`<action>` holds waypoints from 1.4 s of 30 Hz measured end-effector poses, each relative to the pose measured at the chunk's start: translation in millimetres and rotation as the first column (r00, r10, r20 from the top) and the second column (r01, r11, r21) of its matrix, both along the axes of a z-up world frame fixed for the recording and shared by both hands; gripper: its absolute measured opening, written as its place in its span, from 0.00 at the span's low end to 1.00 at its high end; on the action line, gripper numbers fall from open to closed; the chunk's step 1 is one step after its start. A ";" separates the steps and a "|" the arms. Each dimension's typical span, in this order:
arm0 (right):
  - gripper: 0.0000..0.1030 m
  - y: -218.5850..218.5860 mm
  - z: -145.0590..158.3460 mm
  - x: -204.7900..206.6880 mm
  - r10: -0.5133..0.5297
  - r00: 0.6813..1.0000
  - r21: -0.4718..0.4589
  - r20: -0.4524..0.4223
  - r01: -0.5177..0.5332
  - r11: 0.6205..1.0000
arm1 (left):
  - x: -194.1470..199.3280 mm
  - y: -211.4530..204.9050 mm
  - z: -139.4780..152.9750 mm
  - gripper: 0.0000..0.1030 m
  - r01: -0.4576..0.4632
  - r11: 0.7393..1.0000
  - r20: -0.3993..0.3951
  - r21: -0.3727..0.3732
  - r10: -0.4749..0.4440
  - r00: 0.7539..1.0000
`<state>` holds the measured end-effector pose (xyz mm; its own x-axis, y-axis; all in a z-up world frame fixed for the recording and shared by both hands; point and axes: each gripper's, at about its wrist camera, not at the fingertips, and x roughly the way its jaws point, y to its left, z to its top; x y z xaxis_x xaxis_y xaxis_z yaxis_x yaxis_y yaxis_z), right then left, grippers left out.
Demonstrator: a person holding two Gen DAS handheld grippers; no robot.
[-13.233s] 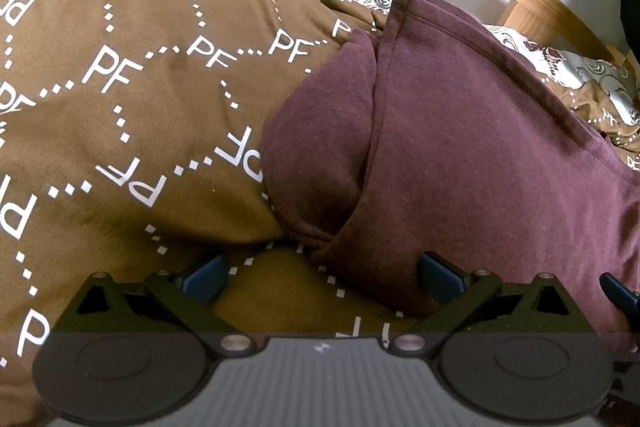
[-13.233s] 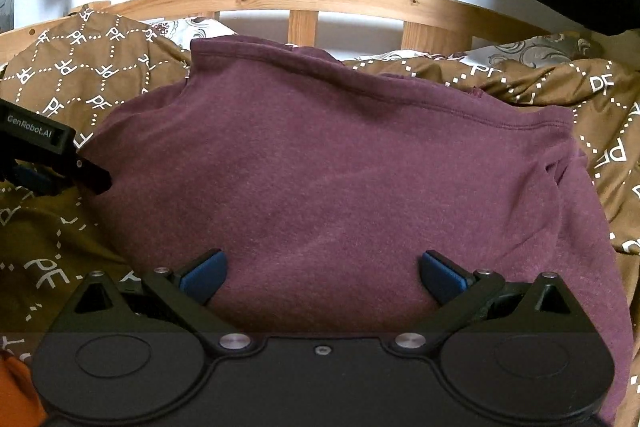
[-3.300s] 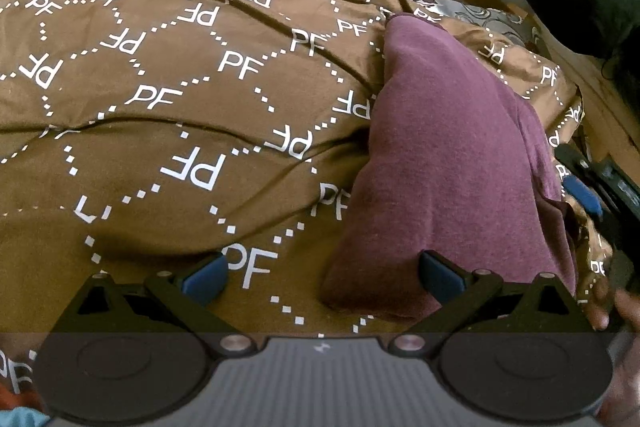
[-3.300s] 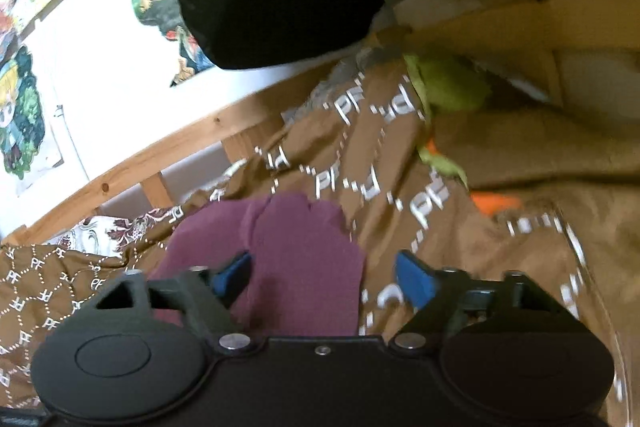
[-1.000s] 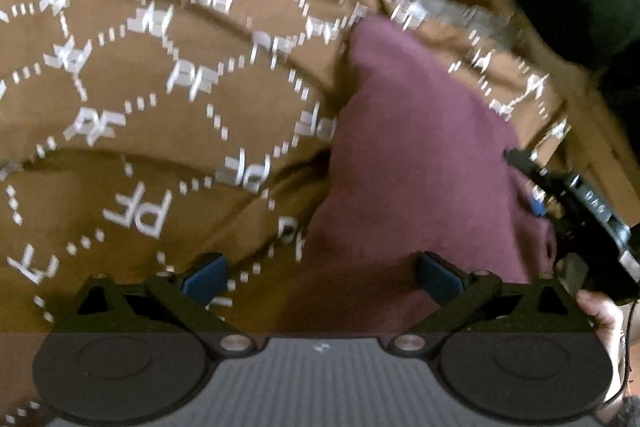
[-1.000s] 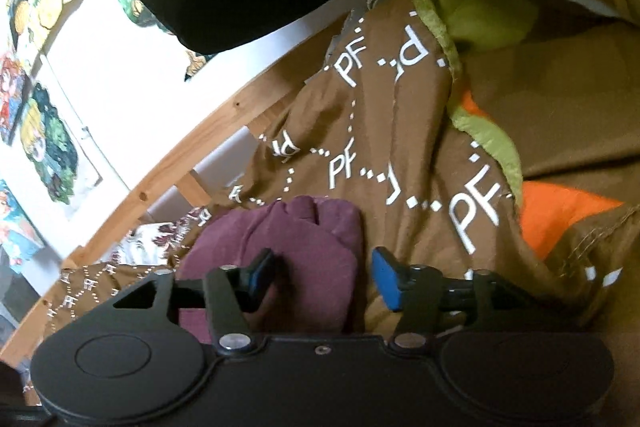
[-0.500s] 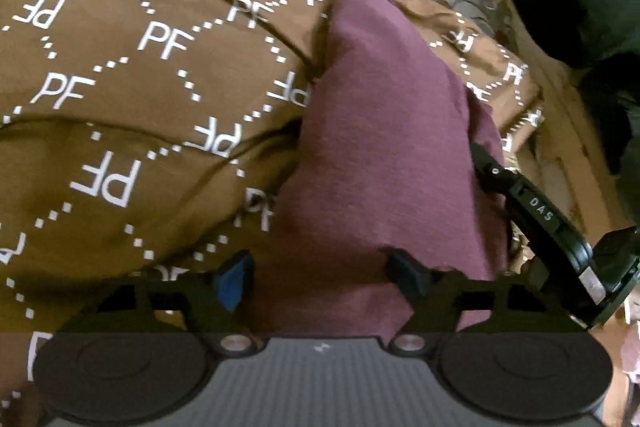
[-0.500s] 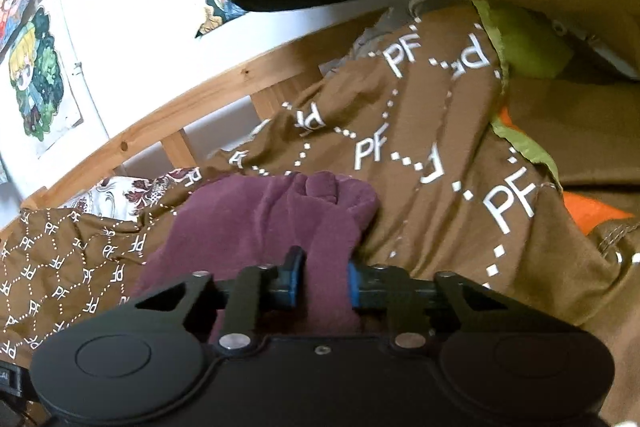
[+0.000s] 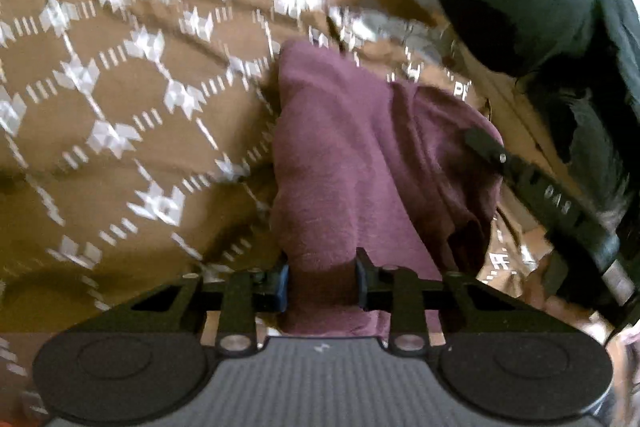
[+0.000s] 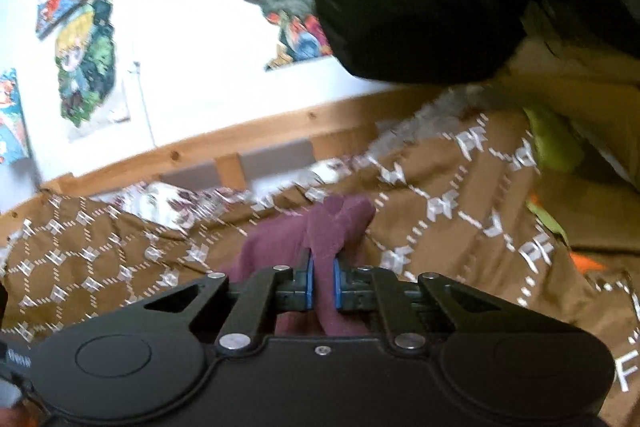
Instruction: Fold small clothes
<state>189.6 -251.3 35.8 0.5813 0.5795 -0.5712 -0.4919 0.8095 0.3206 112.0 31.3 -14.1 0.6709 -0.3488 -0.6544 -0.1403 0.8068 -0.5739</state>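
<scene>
Between the blue pads of both grippers sits the maroon garment (image 9: 360, 155), the left gripper (image 9: 322, 281) having just closed onto its thick near edge and the right gripper (image 10: 323, 285) nearly fully onto a thin fold, above the brown patterned bedspread (image 9: 120, 107).

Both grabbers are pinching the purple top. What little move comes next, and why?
Probably carry the pinched end over the rest to fold it. The left hand-held gripper and right hand-held gripper, whose jaws have just been closing, each clamp a bunch of the maroon top above the brown bedspread.
</scene>
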 end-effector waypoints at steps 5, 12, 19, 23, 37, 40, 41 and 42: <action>0.05 47.9 26.9 -14.3 0.097 0.993 0.057 0.061 -0.100 0.993 | -24.8 27.1 22.3 0.31 -0.066 0.995 0.105 0.078 0.058 0.993; 0.06 138.3 54.9 -29.7 0.258 0.942 0.059 0.216 -0.277 0.959 | -32.5 56.4 11.0 0.31 -0.106 0.991 0.066 0.083 0.101 0.993; 0.06 117.2 21.9 -24.2 0.171 0.981 -0.025 0.090 -0.169 0.985 | -32.5 60.4 -1.6 0.32 -0.084 0.993 0.025 0.082 0.082 0.996; 0.06 67.4 -0.8 -19.3 0.028 0.999 -0.040 -0.039 -0.029 0.999 | -31.2 56.4 -3.2 0.34 -0.082 0.993 0.014 0.086 0.081 0.997; 0.59 27.7 -70.5 -4.5 -0.068 0.955 -0.028 -0.289 0.062 0.998 | -23.4 44.8 -13.8 0.44 -0.061 0.990 -0.059 0.127 0.069 0.996; 0.70 27.3 -80.1 2.5 -0.081 0.944 -0.028 -0.321 0.076 0.997 | -22.6 45.4 -15.7 0.50 -0.053 0.992 -0.068 0.113 0.061 0.996; 0.73 28.1 -82.1 4.9 -0.089 0.941 -0.023 -0.328 0.086 0.996 | -21.8 44.9 -17.3 0.53 -0.045 0.993 -0.074 0.110 0.053 0.996; 0.74 28.4 -84.4 7.6 -0.089 0.936 -0.011 -0.342 0.090 0.996 | -20.8 43.8 -18.7 0.55 -0.036 0.993 -0.080 0.111 0.045 0.996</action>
